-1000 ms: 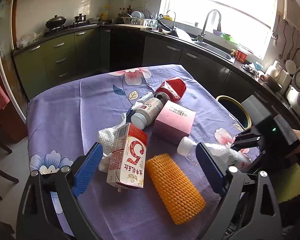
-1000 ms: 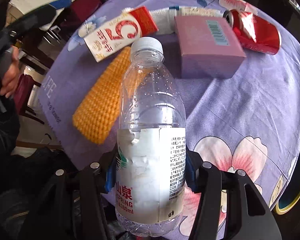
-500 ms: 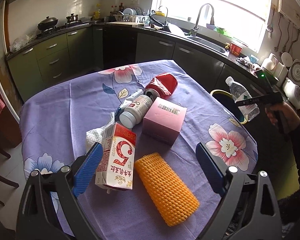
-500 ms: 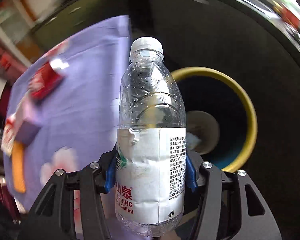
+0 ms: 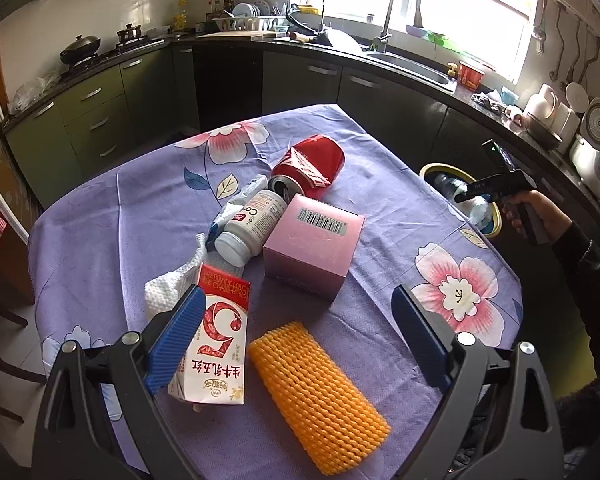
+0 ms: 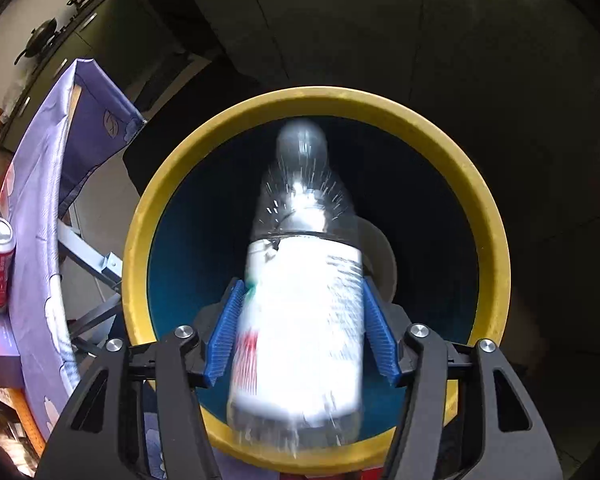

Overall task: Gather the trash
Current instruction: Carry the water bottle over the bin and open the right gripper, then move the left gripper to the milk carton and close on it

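My right gripper point(image 6: 302, 308) points down over the yellow-rimmed bin point(image 6: 316, 98). Its jaws are opening, and the clear water bottle point(image 6: 300, 280) between the blue pads is blurred, slipping cap-first into the bin. In the left wrist view, a hand holds that gripper point(image 5: 488, 190) above the bin point(image 5: 436, 168) beside the table. My left gripper point(image 5: 298, 300) hovers open above the table's near side with nothing between its fingers. Below it lie a milk carton point(image 5: 220, 344) and an orange foam net point(image 5: 320, 388).
On the purple flowered tablecloth point(image 5: 100, 220) also lie a pink box point(image 5: 316, 240), a red can point(image 5: 312, 164), a white pill bottle point(image 5: 252, 224), a crumpled tissue point(image 5: 168, 288) and a small tube point(image 5: 244, 196). Dark kitchen cabinets stand behind the bin.
The right gripper swung with the bottle from the table to above the bin and tipped downward; the bottle is now sliding out of it. The left gripper shifted slightly across the table.
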{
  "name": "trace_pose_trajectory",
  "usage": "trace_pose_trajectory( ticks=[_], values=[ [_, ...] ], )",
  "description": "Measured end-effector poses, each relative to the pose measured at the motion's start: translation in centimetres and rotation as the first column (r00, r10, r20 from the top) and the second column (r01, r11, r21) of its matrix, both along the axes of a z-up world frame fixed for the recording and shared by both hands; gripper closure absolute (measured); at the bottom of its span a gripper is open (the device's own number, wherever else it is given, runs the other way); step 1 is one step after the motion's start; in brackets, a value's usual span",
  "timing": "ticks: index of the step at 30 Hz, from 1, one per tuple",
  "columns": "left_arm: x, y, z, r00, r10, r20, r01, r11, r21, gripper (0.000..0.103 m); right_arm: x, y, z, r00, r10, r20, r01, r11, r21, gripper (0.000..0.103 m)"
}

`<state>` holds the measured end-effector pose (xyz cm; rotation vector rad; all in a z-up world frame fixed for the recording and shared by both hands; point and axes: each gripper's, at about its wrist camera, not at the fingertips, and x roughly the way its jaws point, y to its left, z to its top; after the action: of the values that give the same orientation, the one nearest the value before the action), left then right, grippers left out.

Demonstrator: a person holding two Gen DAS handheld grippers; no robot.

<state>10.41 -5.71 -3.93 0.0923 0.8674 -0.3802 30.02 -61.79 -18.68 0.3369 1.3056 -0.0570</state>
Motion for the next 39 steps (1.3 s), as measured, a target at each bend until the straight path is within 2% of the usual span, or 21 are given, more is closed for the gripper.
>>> trace_pose_trajectory(
  ticks=[4, 6, 12, 18, 20, 24, 25, 32, 39],
  values=[
    [0.4, 0.0, -0.4, 1.0, 0.001, -0.01, -0.001, 1.0, 0.012, 0.014, -0.9, -0.4, 0.7, 1.0, -0.006, 0.029, 0.006, 1.0, 0.017, 0.04],
    [0.6, 0.3, -0.6, 1.0, 0.011, -0.013, -0.01, 1.0, 0.019, 0.014, -2.3, 0.0, 2.1, 0.998, 0.007, 0.065, -0.009, 0.999, 0.035, 0.04],
    [1.4, 1.7, -2.3, 0.998, 0.024, -0.051, -0.021, 0.998, 0.061, 0.014, -6.4, 3.0, 5.6, 0.986, 0.075, 0.149, -0.08, 0.996, 0.03, 0.04],
    [2.5, 2.4, -4.4, 0.995, 0.021, -0.095, -0.012, 0.995, 0.102, 0.014, -8.4, 7.0, 6.9, 0.975, 0.138, 0.176, -0.142, 0.99, 0.008, 0.04],
    [2.8, 2.5, -4.8, 0.994, 0.024, -0.107, -0.012, 0.994, 0.107, 0.02, -8.6, 8.3, 7.3, 0.969, 0.161, 0.19, -0.166, 0.986, 0.012, 0.04],
    [3.2, 2.4, -5.5, 0.993, 0.03, -0.116, -0.014, 0.99, 0.139, 0.038, -9.2, 11.0, 8.0, 0.951, 0.216, 0.221, -0.225, 0.974, 0.018, 0.04],
    [3.4, 2.4, -5.6, 0.992, 0.031, -0.121, -0.014, 0.99, 0.142, 0.04, -9.5, 11.7, 8.4, 0.945, 0.233, 0.227, -0.244, 0.969, 0.021, 0.04],
    [3.9, 2.4, -6.3, 0.99, 0.05, -0.135, -0.025, 0.984, 0.179, 0.039, -10.9, 14.7, 9.8, 0.919, 0.299, 0.256, -0.314, 0.949, 0.019, 0.04],
    [4.9, 3.5, -6.8, 0.978, 0.084, -0.19, -0.056, 0.987, 0.15, 0.038, -11.5, 16.6, 10.2, 0.896, 0.352, 0.271, -0.371, 0.929, 0.02, 0.04]
  ],
)
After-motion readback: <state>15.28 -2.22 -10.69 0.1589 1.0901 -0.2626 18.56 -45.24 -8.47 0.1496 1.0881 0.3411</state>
